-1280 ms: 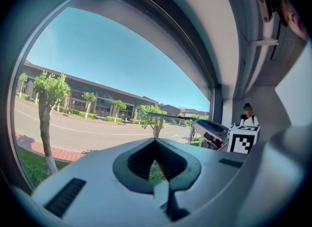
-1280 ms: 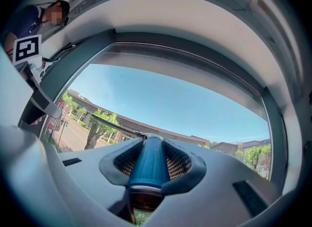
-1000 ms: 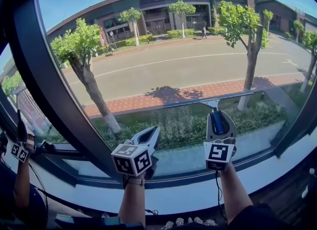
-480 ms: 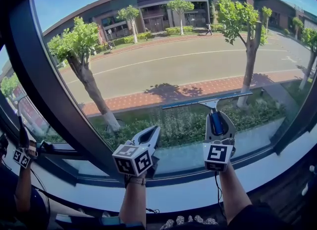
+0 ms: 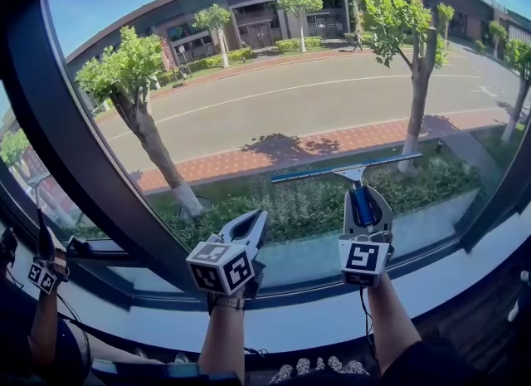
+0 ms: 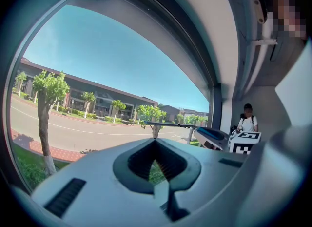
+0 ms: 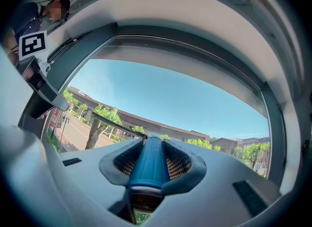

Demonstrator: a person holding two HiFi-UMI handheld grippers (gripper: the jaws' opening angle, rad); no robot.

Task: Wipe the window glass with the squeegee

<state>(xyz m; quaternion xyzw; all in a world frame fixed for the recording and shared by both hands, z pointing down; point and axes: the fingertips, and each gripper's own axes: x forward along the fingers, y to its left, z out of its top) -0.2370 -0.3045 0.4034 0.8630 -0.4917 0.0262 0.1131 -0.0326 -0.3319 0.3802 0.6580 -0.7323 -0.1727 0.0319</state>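
At the window glass (image 5: 282,102), our right gripper (image 5: 363,197) clamped on the blue handle of the squeegee (image 5: 347,168), our left gripper (image 5: 254,227) pressed together, empty

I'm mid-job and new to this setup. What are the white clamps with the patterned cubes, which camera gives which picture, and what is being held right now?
There is no robot arm here. A person holds a two-jaw clamp in each hand, and the patterned cubes are part of those clamps. The wide picture comes from a camera on the person's head, looking down at both arms and the window glass. The other two pictures come from cameras riding on each clamp, looking along its jaws. The right gripper is shut on the blue handle of the squeegee, whose blade appears to lie against the glass. The left gripper is shut with nothing in it, held up above the window sill.
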